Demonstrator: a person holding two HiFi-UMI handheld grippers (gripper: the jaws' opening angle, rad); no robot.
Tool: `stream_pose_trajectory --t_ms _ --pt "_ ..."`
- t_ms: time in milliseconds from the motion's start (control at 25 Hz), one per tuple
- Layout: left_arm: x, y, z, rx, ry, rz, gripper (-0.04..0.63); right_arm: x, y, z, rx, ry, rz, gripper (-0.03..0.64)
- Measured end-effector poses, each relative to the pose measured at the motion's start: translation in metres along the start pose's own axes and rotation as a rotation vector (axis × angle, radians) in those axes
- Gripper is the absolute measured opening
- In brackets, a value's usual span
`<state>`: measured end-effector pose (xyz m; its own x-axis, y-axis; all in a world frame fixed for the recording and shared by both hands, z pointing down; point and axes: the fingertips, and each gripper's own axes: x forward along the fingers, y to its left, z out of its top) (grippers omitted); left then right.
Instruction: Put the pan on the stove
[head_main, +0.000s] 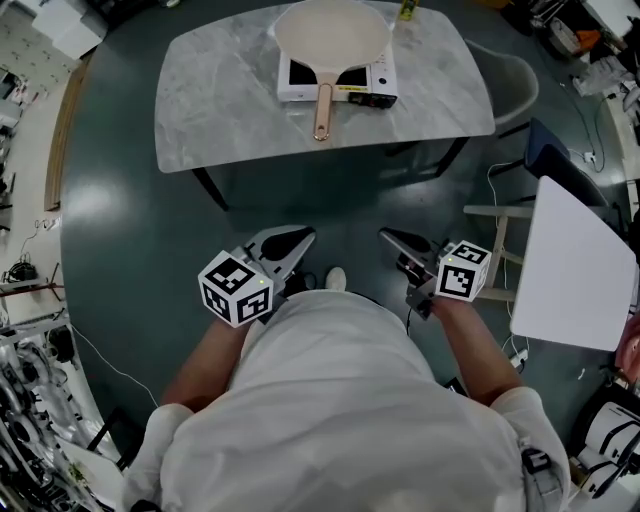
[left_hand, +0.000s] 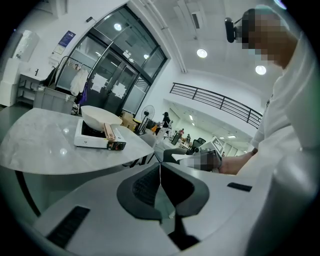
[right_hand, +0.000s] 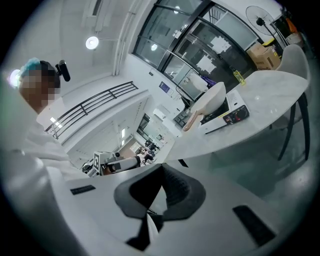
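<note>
Plainly, the cream-coloured round pan (head_main: 332, 30) already sits on top of the white, boxy portable stove (head_main: 298, 88) at the far side of the grey marble-patterned counter (head_main: 220, 90), so we judge the placing itself done and the step in hand to be a check from a distance. We hold the left gripper (head_main: 297, 240) low and close to our body with its jaws pressed together on nothing, and the right gripper (head_main: 390, 238) likewise shut and empty. Both hang over the dark green floor (head_main: 140, 230), well apart from the counter. The pan's pinkish straight handle (head_main: 322, 105) points toward us and overhangs the stove's front edge. If we judge the pan off-centre, the tidy correction would be to take that handle near its middle with one gripper and slide the pan rather than lift it, so that it does not tip. From the two gripper views the pan looks level on the stove, though it is too small there to say whether it is truly centred.
</note>
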<state>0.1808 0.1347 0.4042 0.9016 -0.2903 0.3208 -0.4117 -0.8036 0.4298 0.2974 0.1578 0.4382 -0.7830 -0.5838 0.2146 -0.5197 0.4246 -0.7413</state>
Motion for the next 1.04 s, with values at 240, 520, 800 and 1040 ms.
stream_pose_trajectory --t_ms 240,520,800,1040 --pt "-0.002 -0.01 -0.007 0.008 -0.002 0.017 0.02 -0.003 0.001 -0.008 -0.021 0.011 0.02 0.005" --pt "-0.005 -0.014 -0.009 0.015 -0.007 0.025 0.02 -0.004 0.002 -0.009 -0.045 0.014 0.029 0.005" --pt "-0.007 -0.014 -0.008 0.011 -0.015 0.024 0.02 -0.003 0.005 -0.008 -0.049 0.021 0.028 0.005" --pt "-0.01 -0.005 -0.002 0.01 -0.031 0.028 0.02 0.007 0.004 -0.005 -0.058 0.038 0.03 0.005"
